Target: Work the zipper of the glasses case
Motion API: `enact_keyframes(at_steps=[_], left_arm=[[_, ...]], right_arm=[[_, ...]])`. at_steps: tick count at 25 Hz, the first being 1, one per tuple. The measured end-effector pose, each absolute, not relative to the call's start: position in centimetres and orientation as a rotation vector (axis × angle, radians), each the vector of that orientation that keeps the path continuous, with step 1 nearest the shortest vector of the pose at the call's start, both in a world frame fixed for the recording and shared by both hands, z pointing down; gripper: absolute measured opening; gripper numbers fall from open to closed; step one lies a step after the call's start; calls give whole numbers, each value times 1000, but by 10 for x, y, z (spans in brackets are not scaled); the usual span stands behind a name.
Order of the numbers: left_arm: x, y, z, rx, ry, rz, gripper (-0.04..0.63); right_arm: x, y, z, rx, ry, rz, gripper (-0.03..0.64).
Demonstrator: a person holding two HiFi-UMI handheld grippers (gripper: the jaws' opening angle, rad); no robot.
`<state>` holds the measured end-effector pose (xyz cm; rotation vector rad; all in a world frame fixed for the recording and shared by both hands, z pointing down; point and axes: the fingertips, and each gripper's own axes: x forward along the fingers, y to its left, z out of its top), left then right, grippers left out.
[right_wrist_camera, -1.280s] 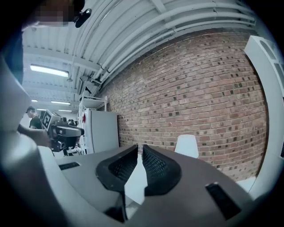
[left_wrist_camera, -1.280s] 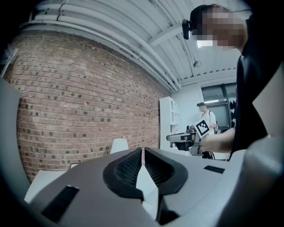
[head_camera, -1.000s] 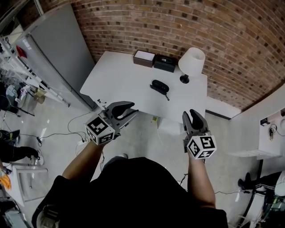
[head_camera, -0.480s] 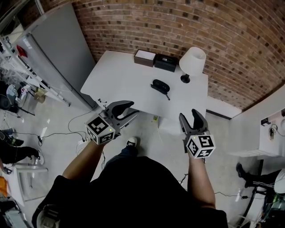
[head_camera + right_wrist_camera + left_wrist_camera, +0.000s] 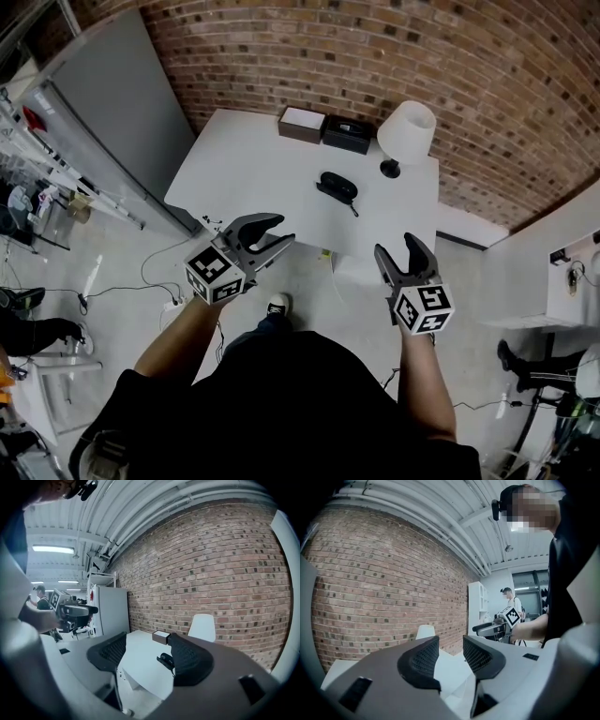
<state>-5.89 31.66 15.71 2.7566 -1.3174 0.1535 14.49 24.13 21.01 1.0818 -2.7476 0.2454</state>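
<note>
The black glasses case lies shut on the white table, near its right half, with a short cord trailing off its end. It also shows small in the right gripper view, as the glasses case just left of the right jaw. Both grippers hang in the air short of the table's near edge, well apart from the case. My left gripper is open with nothing between its jaws. My right gripper is opening wide, also with nothing between its jaws.
A white lamp, a black box and a white-topped brown box stand along the table's far edge by the brick wall. A grey cabinet stands left of the table. Cables lie on the floor.
The right gripper's jaws have spread wider. Both grippers stay about where they were in front of the table. A shoe has come into view below the left gripper.
</note>
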Motion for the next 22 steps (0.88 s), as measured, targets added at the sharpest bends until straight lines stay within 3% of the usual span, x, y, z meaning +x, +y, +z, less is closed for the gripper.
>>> enact_keyframes(at_steps=[22], left_arm=[[-156,165,191,2835,-1158,215,176]], right_arm=[[56,117,253,1260,-2525,249,299]])
